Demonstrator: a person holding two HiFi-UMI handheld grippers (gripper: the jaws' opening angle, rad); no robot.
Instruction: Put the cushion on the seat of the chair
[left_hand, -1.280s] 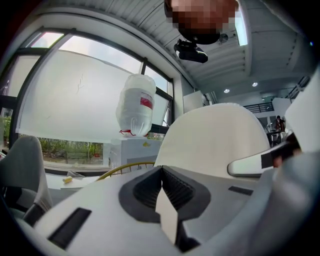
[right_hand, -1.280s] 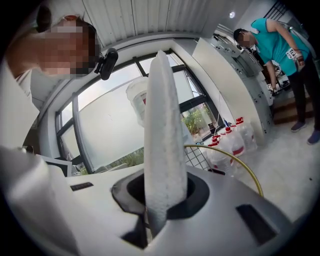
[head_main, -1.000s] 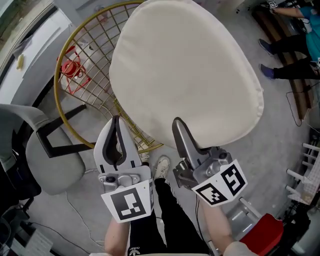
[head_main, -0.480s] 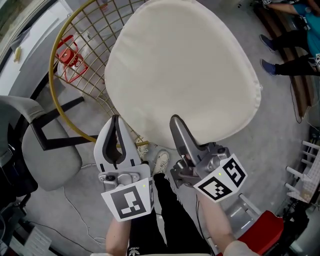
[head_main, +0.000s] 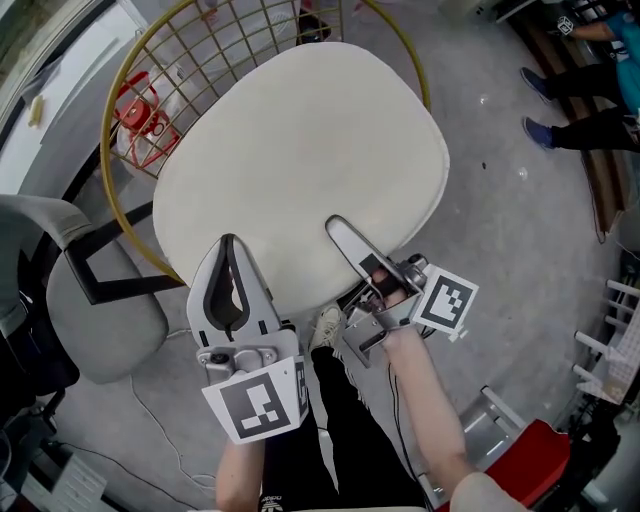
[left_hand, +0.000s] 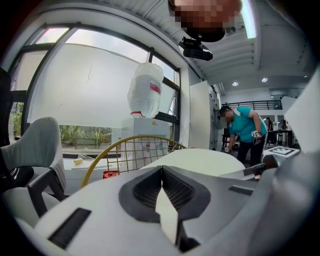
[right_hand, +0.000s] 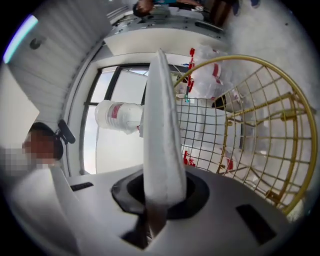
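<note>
Currently your right gripper (head_main: 337, 224) is clamped on the near edge of the cushion (head_main: 300, 170). In the right gripper view the cream fabric (right_hand: 160, 135) stands edge-on between the two jaws and rises straight up out of them.

Left gripper (head_main: 229, 245): jaws together at the tips, nothing between them. In the head view its tip overlaps the cushion's near-left edge. In the left gripper view the cushion's pale top shows beyond the closed tips (left_hand: 161, 167). Contact with the fabric cannot be told.

Cushion position: spread over the gold wire chair (head_main: 190, 60) and covering most of it. The wire back and rim show past the cushion's far and left edges. Whether the cushion sits flat on the seat cannot be told. In the right gripper view the gold grid lies to the right of the fabric.

Surroundings:
- Grey office chair (head_main: 90, 320) on the floor (head_main: 520, 250), left of the wire chair.
- Red object (head_main: 135, 125) seen through the wire at far left.
- White shoe (head_main: 322, 330) just below the cushion's near edge.
- Person in a teal top (left_hand: 245, 127) bending over, well beyond the cushion.
- Inverted water bottle (left_hand: 146, 90) by the window.
</note>
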